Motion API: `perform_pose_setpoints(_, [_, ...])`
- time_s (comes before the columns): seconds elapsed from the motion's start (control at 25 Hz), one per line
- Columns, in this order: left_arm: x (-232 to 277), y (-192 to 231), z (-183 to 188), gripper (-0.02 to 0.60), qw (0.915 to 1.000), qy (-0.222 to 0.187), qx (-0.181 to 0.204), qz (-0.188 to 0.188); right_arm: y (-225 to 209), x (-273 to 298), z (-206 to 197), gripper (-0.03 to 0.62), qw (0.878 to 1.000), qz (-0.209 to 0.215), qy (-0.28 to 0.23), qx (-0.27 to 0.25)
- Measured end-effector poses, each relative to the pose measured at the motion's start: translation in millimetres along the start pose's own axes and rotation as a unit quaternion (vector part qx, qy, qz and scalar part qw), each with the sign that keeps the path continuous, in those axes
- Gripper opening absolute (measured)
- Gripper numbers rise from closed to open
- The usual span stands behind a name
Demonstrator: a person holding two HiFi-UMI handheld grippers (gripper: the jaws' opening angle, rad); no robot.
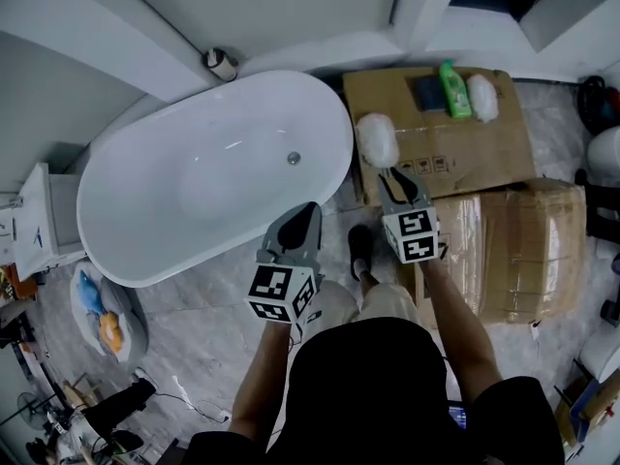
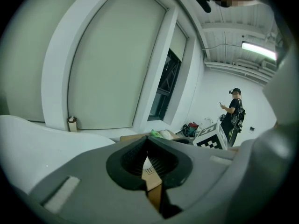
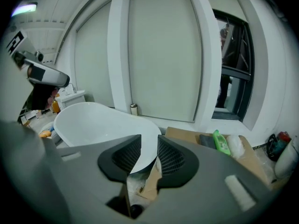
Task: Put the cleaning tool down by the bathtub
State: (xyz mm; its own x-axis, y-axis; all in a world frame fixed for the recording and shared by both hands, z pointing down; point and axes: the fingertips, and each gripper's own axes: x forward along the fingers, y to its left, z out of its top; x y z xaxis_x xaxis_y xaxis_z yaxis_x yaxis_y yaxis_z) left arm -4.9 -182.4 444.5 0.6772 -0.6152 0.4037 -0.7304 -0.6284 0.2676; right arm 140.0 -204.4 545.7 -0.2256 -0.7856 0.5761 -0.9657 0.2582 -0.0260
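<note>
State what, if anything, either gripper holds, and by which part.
Nothing is held. The left gripper has its jaws shut on nothing; the right gripper has them apart, with only the bathtub showing behind the gap.

One bathtub (image 1: pixel 194 182) stood on the floor. Beside it were two pieces of cardboard: one flat cardboard sheet (image 1: pixel 455 158) and one wrapped box (image 1: pixel 523 250) at the sheet's near edge. The sheet carried two white puffs, a first puff (image 1: pixel 378 140) at its left edge and a second puff (image 1: pixel 482 97) at its far edge. One green bottle (image 1: pixel 453 89) and one dark pad (image 1: pixel 430 91) lay along that far edge too. One roll (image 1: pixel 221 63) sat on the ledge behind the tub. Two grippers showed, the left gripper (image 1: pixel 308 208) and the right gripper (image 1: pixel 393 175). One person (image 2: pixel 233 111) stood far off.
</note>
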Motion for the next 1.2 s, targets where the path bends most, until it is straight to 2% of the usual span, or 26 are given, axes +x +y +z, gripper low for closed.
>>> perform_pose_setpoints(0.4, [-97,3,-22,-0.002,0.9998,-0.019,0.005,-0.006,99,-71,20,0.097,0.999,-0.002,-0.047,-0.01])
perform_pose_setpoints(0.8, [-209,-4,-28,-0.002,0.9978,-0.062,0.024,0.001,202,-156,36,0.097,0.993,0.007,-0.111,-0.032])
perform_pose_setpoints(1.2, [-271,-25,-29,-0.002,0.9948,-0.096,0.032,-0.002,263,-232,50,0.083,0.986,0.02,-0.155,-0.051])
